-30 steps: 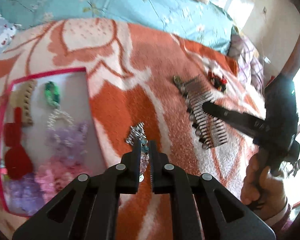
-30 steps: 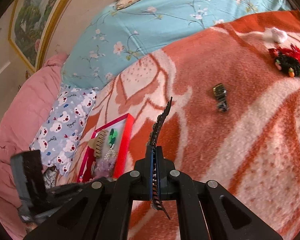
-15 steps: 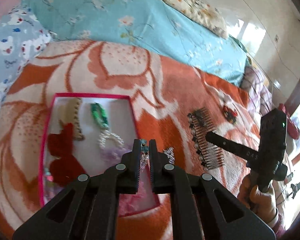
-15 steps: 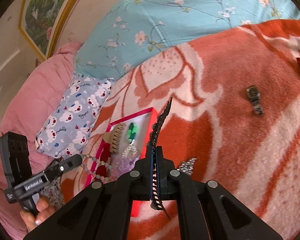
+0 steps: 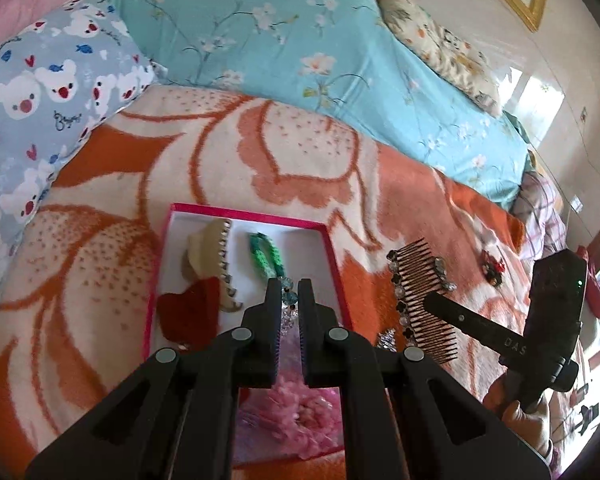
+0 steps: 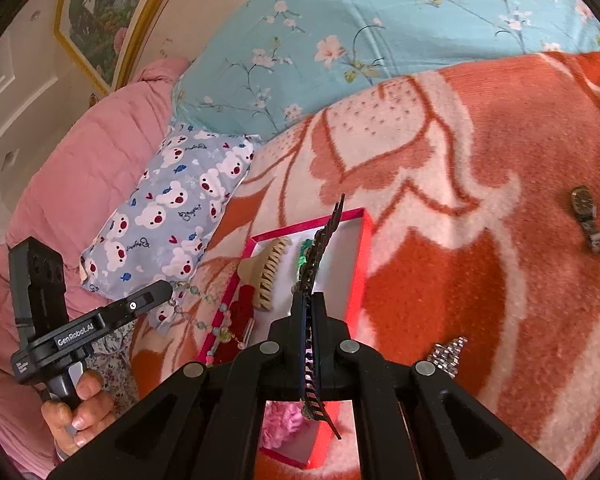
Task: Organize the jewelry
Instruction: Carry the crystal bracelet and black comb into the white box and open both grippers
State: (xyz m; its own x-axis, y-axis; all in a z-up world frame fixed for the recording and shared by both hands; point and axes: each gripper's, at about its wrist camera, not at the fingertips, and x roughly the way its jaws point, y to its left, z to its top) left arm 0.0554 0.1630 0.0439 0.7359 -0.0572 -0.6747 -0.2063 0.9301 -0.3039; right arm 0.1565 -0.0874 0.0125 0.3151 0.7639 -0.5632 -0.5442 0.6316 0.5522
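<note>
Two tongs, both closed on a piece of jewelry. Left tongs (image 5: pixel 289 286): clamped on one beaded bracelet (image 5: pixel 287 300) of clear and teal beads, which trails from between the tips and hangs above the red-rimmed box (image 5: pixel 332 252). Right tongs (image 6: pixel 309 300): clamped on one dark hair comb (image 6: pixel 323 240), held edge-on, its upper end sticking up past the tips and over the box, its lower end jutting back below them.

One box, white inside, lying on the orange-and-cream blanket (image 5: pixel 100 248) of the bed. Contents, counted as far as visible:
- one beige claw clip (image 5: pixel 208 248), far end;
- one green braided piece (image 5: pixel 265 256), beside the clip;
- one dark red bow (image 5: pixel 192 312), touching the clip;
- one pink fluffy piece (image 5: pixel 296 412), near end, partly hidden by the left tongs.

On the blanket outside the box: one silver rhinestone piece (image 6: pixel 448 354) just beside the box; one wristwatch (image 6: pixel 586 216), well apart; one small red-and-black ornament (image 5: pixel 492 266), well apart.

One person's hand on each tool's handle: left hand (image 6: pixel 76 408), right hand (image 5: pixel 520 420).
</note>
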